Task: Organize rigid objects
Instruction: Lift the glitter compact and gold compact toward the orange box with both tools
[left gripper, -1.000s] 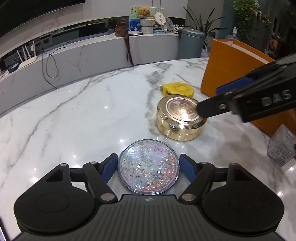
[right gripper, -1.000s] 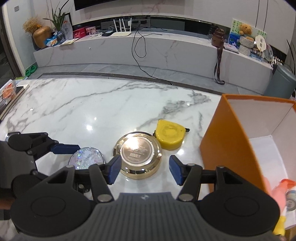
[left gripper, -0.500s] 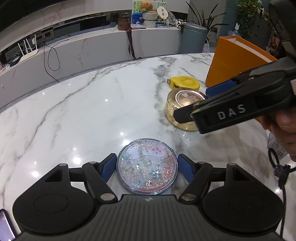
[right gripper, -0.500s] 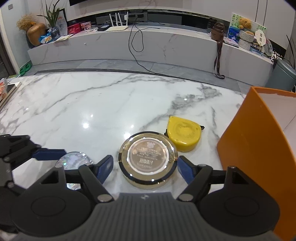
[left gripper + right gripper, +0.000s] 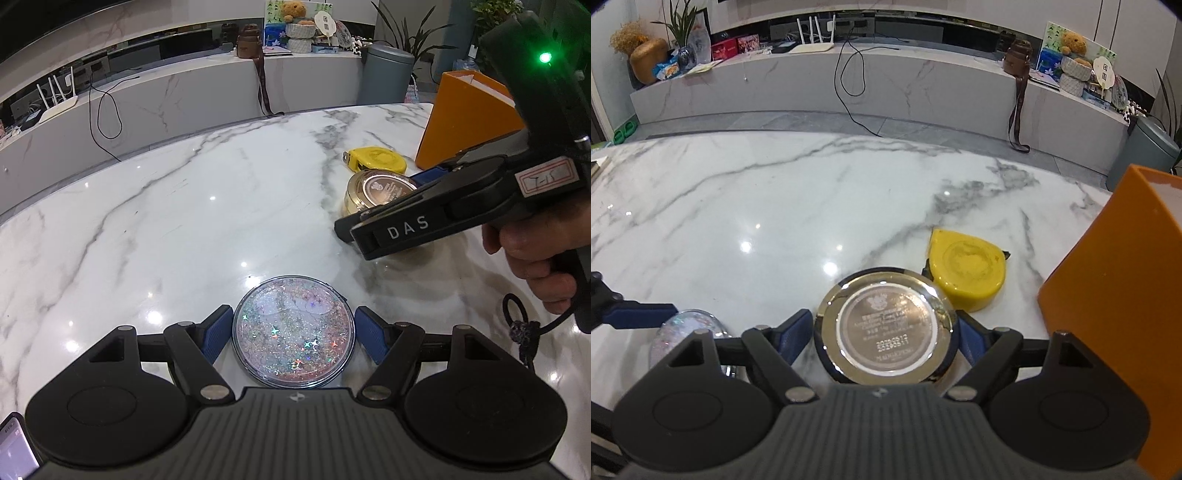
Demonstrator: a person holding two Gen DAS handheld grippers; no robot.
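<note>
The glitter disc [image 5: 294, 331] is bracketed by the left gripper [image 5: 294, 334], whose jaws stand wide with gaps at both pads. The gold tin [image 5: 885, 326] is flanked likewise by the right gripper [image 5: 885, 336], spread and gripping nothing. Both lie flat on the tabletop [image 5: 775, 206]. The yellow tape measure [image 5: 966, 271] is seen just beside the tin, before the orange box [image 5: 1108, 295].

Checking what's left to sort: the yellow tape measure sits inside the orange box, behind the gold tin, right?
Not inside. The right wrist view shows the yellow tape measure on the marble table, beside the orange box. It is behind the gold tin.
</note>
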